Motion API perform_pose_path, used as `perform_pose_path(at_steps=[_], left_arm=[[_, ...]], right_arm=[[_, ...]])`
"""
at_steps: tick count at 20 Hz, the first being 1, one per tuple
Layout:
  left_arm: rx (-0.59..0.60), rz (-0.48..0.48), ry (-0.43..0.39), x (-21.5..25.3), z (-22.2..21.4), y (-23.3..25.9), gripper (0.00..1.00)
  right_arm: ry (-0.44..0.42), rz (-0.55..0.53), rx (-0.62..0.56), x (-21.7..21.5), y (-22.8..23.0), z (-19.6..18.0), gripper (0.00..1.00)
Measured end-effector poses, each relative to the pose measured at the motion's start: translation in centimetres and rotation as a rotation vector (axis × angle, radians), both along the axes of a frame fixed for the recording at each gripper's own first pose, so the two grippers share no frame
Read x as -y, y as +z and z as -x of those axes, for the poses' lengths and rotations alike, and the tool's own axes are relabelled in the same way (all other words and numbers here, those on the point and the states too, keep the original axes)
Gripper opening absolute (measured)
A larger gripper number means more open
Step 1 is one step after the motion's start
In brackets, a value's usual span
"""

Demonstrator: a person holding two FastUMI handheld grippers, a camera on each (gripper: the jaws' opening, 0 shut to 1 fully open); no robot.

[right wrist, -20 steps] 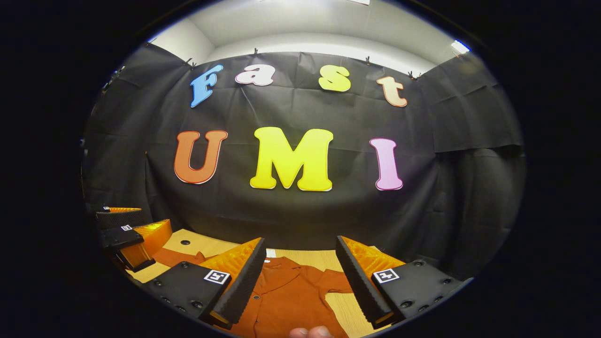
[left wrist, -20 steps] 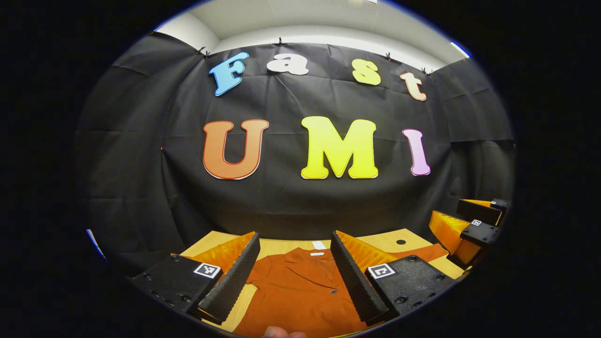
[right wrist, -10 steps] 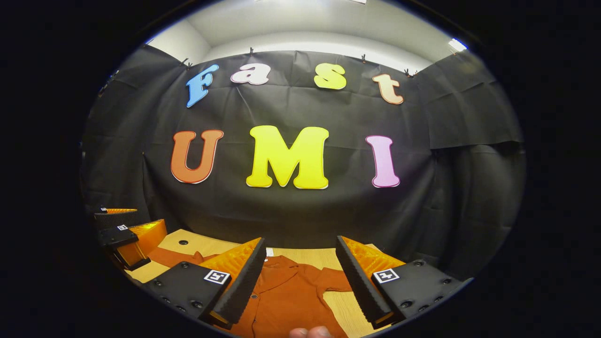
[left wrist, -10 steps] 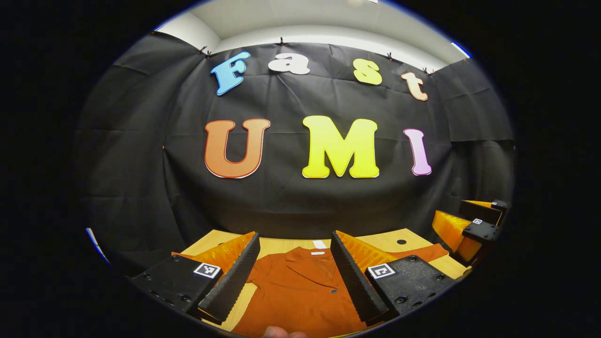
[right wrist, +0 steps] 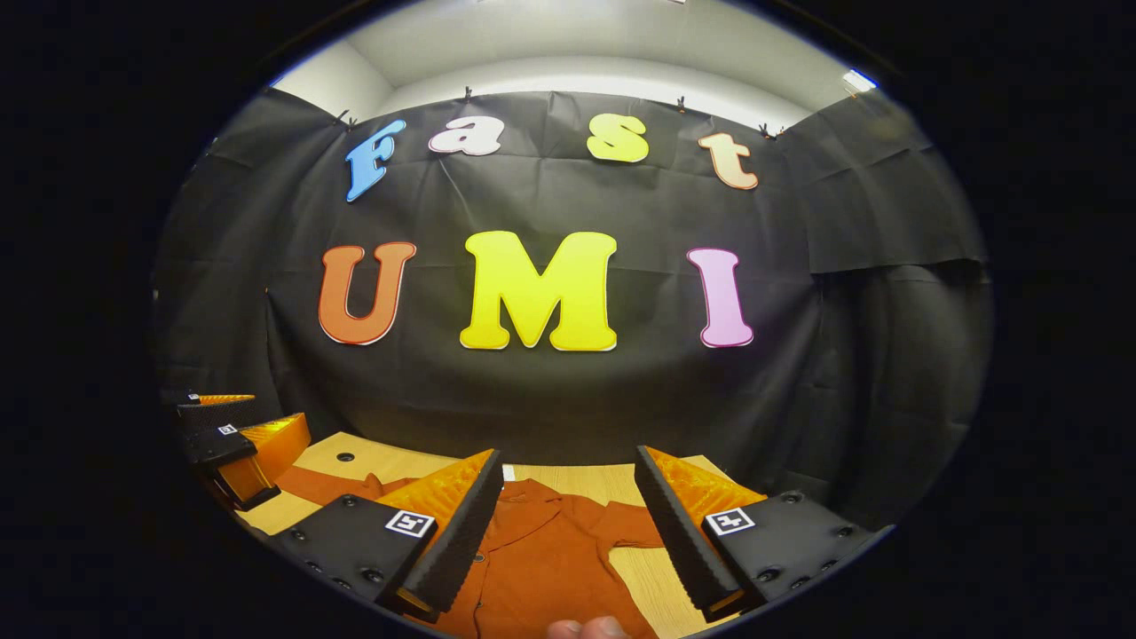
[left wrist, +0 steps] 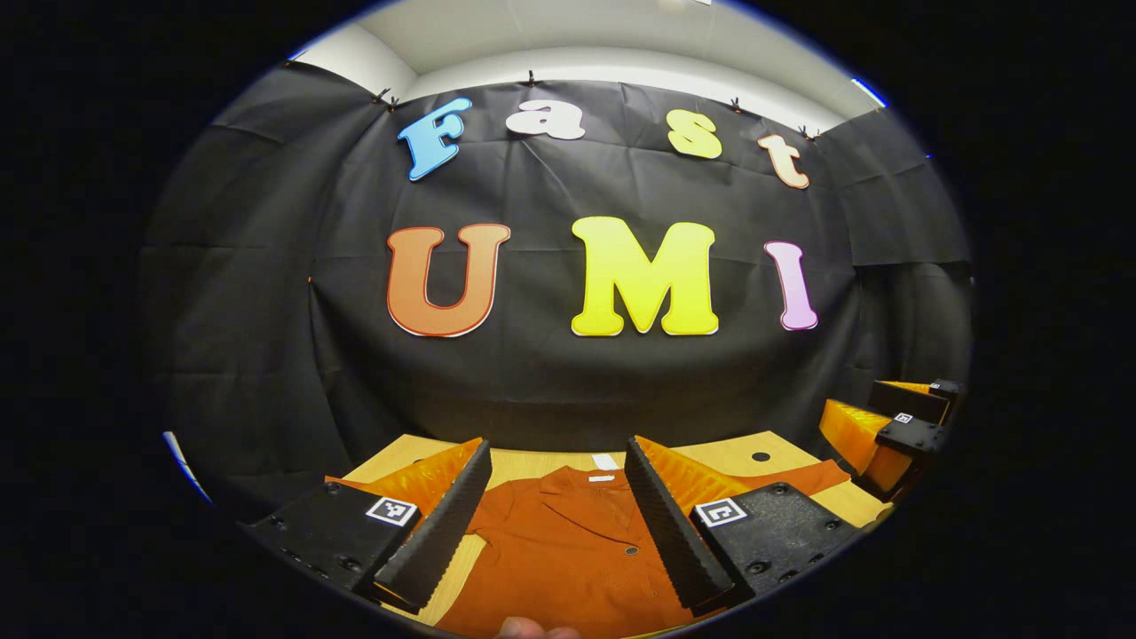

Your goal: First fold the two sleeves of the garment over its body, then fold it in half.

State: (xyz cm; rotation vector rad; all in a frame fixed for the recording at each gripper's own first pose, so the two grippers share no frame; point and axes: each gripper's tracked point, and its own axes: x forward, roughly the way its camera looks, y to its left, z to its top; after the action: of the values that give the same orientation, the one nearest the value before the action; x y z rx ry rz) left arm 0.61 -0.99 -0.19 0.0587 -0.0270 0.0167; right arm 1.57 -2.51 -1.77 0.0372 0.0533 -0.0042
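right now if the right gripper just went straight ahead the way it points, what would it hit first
Probably the booth wall. The right gripper is open and points nearly level over the shirt on the table, so it would likely pass above both. Depth is hard to judge; a slight downward tilt would meet the shirt's collar first.

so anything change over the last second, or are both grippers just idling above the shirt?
Barely anything. The right gripper drifted slightly: in its view the wall slid a little left and up, and in the left gripper view it edged toward the right. Nothing was gripped or released. The left gripper held its pose; both stay open above the shirt, which lies flat on the table with sleeves unfolded.
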Motion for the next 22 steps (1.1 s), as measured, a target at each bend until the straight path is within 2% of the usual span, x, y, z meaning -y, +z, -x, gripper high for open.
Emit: perform_pose_path(at_steps=[3,7,12,18,22], left_arm=[[-0.001,-0.002,-0.002,0.5,-0.4,0.0,1.00],[-0.010,-0.010,-0.008,1.5,-1.0,-0.4,0.98],[-0.046,-0.027,-0.019,3.8,-2.0,-1.4,0.98],[-0.117,-0.040,-0.066,9.0,-3.9,-3.4,0.98],[-0.171,-0.032,-0.126,13.4,-5.1,-4.6,0.98]], right_arm=[[0.006,0.003,-0.004,0.2,-0.2,-0.2,0.94],[0.000,-0.008,-0.025,1.2,-1.0,-0.7,0.94],[-0.013,-0.010,-0.071,4.2,-2.3,-1.8,0.93],[-0.079,-0.005,-0.113,13.5,-3.3,-4.3,0.94],[-0.069,-0.028,-0.153,20.3,-4.6,-6.7,0.95]])
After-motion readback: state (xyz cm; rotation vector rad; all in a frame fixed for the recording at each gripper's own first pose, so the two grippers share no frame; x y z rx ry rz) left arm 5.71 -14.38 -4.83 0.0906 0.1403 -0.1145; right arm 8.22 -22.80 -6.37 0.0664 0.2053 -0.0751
